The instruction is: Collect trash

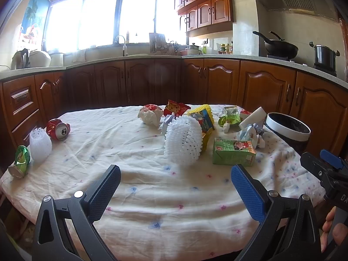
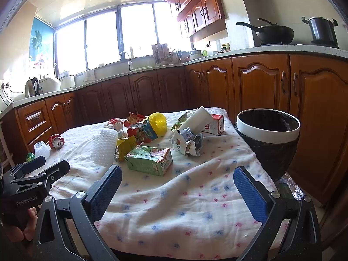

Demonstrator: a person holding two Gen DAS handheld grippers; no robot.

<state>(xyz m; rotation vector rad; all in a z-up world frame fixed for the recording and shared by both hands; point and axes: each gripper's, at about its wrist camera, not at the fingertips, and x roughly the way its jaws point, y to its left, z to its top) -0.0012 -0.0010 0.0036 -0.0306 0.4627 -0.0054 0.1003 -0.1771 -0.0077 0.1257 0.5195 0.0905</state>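
Observation:
Trash lies on a table with a white flowered cloth (image 1: 141, 187). A green drink carton (image 1: 233, 152) (image 2: 149, 159), a white foam fruit net (image 1: 183, 141) (image 2: 104, 148), a yellow net (image 2: 158, 121), crumpled wrappers (image 2: 188, 141), a white sponge block (image 2: 196, 122), a red crushed can (image 1: 58, 129) (image 2: 56, 141) and a green can (image 1: 19, 162) lie there. A black bin with a white rim (image 1: 288, 130) (image 2: 268, 133) stands at the table's right side. My left gripper (image 1: 176, 183) and right gripper (image 2: 177, 184) are open and empty over the near cloth.
Wooden kitchen cabinets (image 1: 152, 82) run behind and to the right of the table. The counter holds a kettle (image 1: 21, 58), a sink tap (image 1: 122, 45), a wok (image 1: 280, 47) and a pot (image 1: 325, 57). A small foam net (image 1: 40, 143) stands beside the cans.

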